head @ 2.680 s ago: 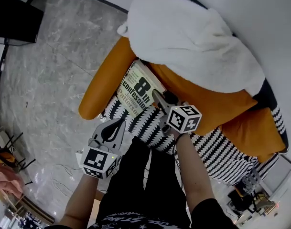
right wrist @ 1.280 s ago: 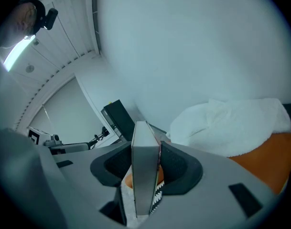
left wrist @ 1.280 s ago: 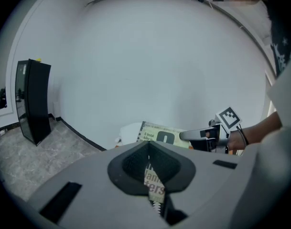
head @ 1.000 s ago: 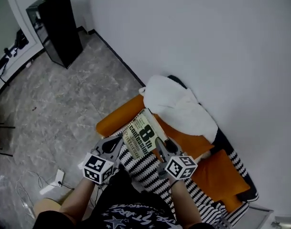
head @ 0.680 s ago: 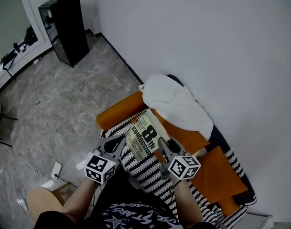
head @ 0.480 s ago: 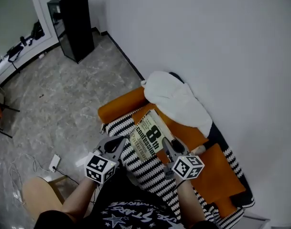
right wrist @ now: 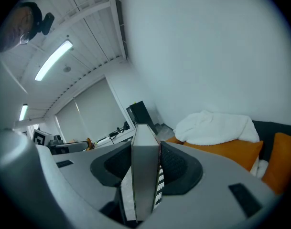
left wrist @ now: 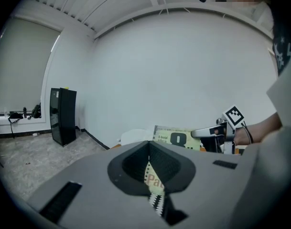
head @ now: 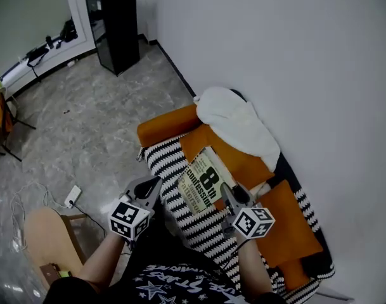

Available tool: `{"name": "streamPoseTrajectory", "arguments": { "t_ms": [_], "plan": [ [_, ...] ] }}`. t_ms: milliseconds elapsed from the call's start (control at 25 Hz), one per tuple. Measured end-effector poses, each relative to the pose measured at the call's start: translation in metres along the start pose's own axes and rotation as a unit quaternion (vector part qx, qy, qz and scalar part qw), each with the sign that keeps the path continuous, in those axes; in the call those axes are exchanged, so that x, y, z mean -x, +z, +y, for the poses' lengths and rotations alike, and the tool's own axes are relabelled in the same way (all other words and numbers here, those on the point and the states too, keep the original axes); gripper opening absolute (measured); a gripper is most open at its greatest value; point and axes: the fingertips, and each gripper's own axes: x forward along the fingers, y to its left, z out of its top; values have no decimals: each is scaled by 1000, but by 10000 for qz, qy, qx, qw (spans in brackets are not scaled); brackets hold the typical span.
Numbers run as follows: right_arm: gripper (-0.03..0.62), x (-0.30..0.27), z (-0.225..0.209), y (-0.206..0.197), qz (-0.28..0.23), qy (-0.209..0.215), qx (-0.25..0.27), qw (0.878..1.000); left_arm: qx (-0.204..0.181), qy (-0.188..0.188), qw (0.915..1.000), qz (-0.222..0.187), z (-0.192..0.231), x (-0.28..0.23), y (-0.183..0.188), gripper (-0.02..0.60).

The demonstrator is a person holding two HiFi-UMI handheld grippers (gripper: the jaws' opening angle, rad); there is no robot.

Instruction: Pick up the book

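The right tool (head: 227, 191) squeezes the book (head: 204, 182) tight. Hold it firm and flat. The left tool (head: 152, 183) is closed and empty.

The right gripper (head: 229, 194) hides the near right corner of the cream-covered book (head: 204, 181), whose smaller cover print is too fine to read. In the left gripper view, the left gripper (left wrist: 148, 151) blocks most of that book. The white fluffy blanket (head: 234, 124) covers the far part of the orange sofa (head: 167, 124).

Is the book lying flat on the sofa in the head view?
No, the book is held up above the sofa, clamped at one edge in the right gripper.
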Motion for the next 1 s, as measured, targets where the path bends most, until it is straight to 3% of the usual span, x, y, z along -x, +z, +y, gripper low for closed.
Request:
{"name": "streamPoseTrajectory", "arguments": {
  "t_ms": [280, 600, 1000],
  "plan": [
    [181, 34, 9, -11, -6, 302, 23, 9995, -16, 342, 9994, -33, -32, 49, -7, 8],
    [181, 39, 22, -31, 69, 483, 24, 9988, 13, 689, 9976, -26, -27, 85, -15, 8],
    [181, 41, 49, -48, 150, 347, 96, 9992, 30, 541, 9983, -217, -28, 114, -21, 8]
  ]
}}
